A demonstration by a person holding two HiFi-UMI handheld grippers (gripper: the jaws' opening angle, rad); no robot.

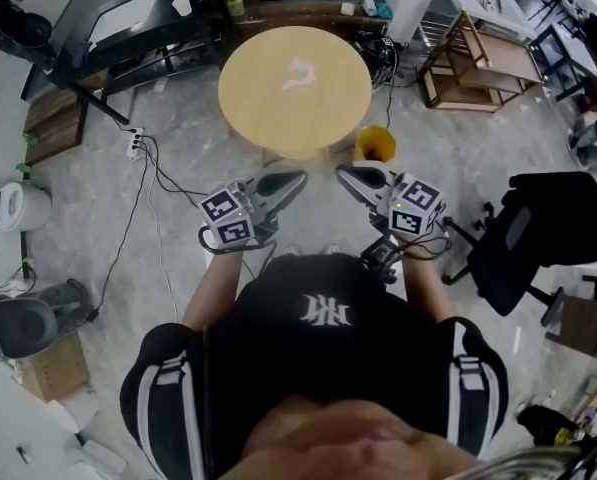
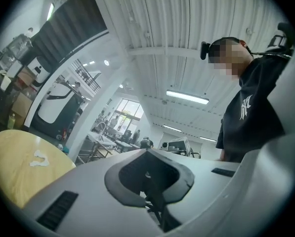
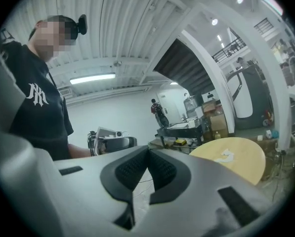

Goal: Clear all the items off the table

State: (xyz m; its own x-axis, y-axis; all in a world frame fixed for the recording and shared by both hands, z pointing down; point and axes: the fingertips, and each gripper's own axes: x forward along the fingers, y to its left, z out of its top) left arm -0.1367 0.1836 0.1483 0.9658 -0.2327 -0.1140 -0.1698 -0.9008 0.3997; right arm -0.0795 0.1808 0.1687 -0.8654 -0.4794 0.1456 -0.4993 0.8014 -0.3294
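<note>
While the person stood on the grey floor, the round wooden counter lay ahead of them and carried only one thing. A black office chair stood well apart from it on the right. A yellow bin sat on the floor just beside the counter's near right edge. A white power strip with trailing cables lay on the floor to the left.

The person, in a black cap, held both grippers in front of the chest, short of the counter's near edge. The left gripper had its jaws clenched together with nothing between them. The right gripper likewise had its jaws pressed shut, pad against pad, and empty. The two tips pointed toward each other with a gap between them.

A small crumpled white scrap, perhaps paper, rested near the middle of the counter, far from both grippers.
</note>
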